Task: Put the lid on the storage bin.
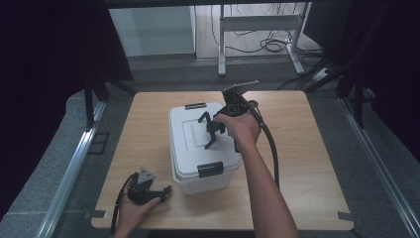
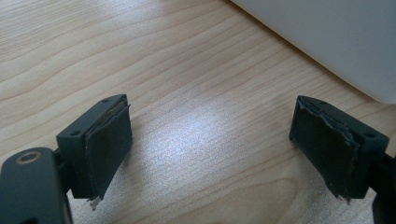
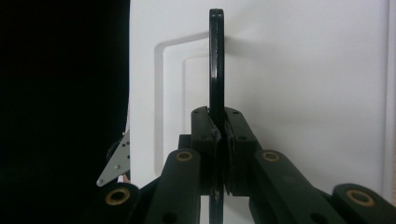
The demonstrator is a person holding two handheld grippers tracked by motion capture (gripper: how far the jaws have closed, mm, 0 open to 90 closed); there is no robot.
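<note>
Gripping the black carrying handle point(image 3: 216, 60) of the white storage box point(image 1: 184, 158) with the right gripper point(image 1: 214, 130), fingers point(image 3: 201, 126) clamped tight on the thin bar, one pad on each flat side. Pinching it edge-on like this, so the handle is standing raised above the recessed lid point(image 3: 299, 70) rather than lying flat in its hollow, likely for lifting or carrying the box by it. Sitting in the middle of the wooden worktop point(image 1: 307, 163), the box, with both black latches point(image 1: 210, 169) at the near and far ends looking folded against the lid, probably keeping it from coming away under a pull.

Resting low on the worktop at the near left, just beside the box's near corner, the left gripper point(image 1: 157, 192), its fingers point(image 2: 109, 144) standing wide apart with nothing but bare wood between them. Pointing toward the box wall point(image 2: 336, 42) without touching it, seemingly waiting in reserve, ready for steadying the box if the handle pull is tipping it.
</note>
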